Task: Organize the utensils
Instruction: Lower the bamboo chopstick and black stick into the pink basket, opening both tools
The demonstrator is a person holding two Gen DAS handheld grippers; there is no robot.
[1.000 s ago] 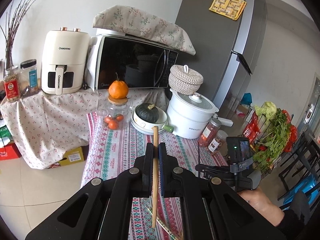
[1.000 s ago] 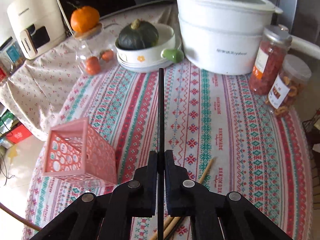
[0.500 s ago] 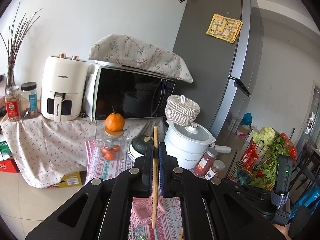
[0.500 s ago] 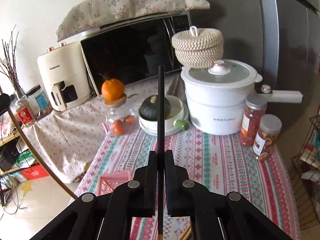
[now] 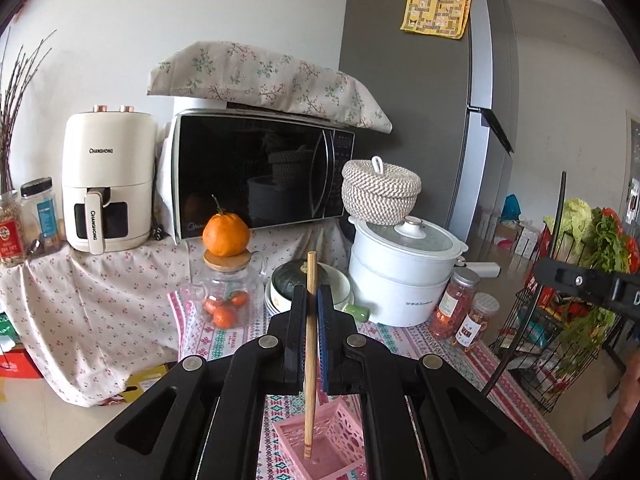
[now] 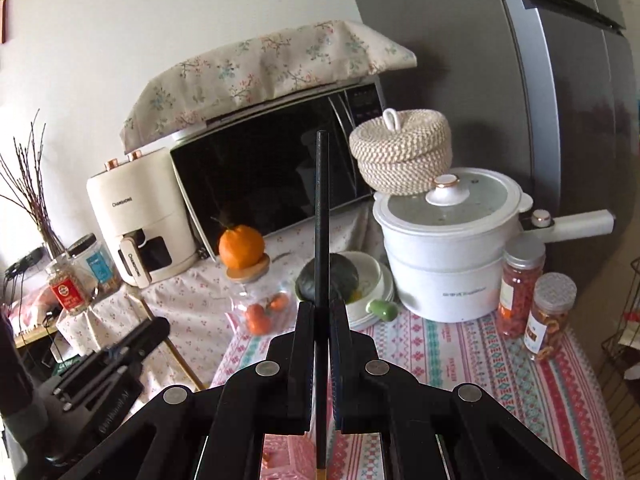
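**Two chopsticks poised over the pink basket**

The wooden chopstick (image 5: 310, 344) stands nearly upright, lower end already inside the pink basket (image 5: 340, 432) on the table (image 5: 404, 336); the left gripper (image 5: 312, 312) has its jaws clamped on it. Best to lower it straight before releasing. The right gripper (image 6: 322, 320) pinches a black chopstick (image 6: 322, 216), likewise upright above the basket.
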